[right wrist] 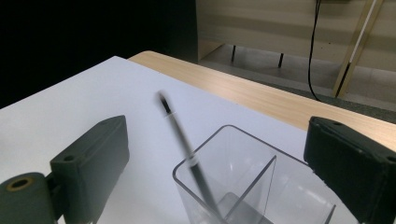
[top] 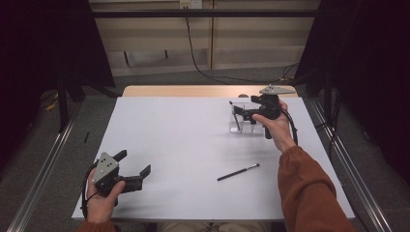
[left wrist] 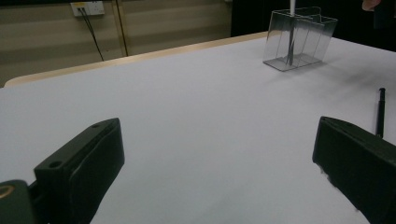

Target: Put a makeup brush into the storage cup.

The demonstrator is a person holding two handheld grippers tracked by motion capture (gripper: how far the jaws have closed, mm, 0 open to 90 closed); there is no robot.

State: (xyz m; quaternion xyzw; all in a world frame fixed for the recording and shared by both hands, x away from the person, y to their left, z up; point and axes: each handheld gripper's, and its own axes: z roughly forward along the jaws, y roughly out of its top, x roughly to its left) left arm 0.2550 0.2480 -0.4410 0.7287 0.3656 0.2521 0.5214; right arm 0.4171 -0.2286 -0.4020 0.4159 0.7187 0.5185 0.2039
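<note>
A clear plastic holder (top: 245, 124) with compartments stands on the white table (top: 183, 140) at the far right. A black pen (top: 235, 116) leans in it, tip up to the left. My right gripper (top: 238, 112) hovers over the holder, open. In the right gripper view the pen (right wrist: 180, 133) looks blurred and stands free between the wide jaws of that gripper (right wrist: 215, 140), inside the holder (right wrist: 243, 158). A second black pen (top: 238, 172) lies flat on the table near the front. My left gripper (top: 134, 163) rests open and empty at the front left corner.
In the left gripper view the holder (left wrist: 301, 39) is far ahead and the loose pen (left wrist: 380, 112) lies by the right jaw. A wooden table edge (top: 193, 91) runs along the back. Metal rails (top: 43, 164) flank the table and a cable (top: 203, 67) trails on the floor.
</note>
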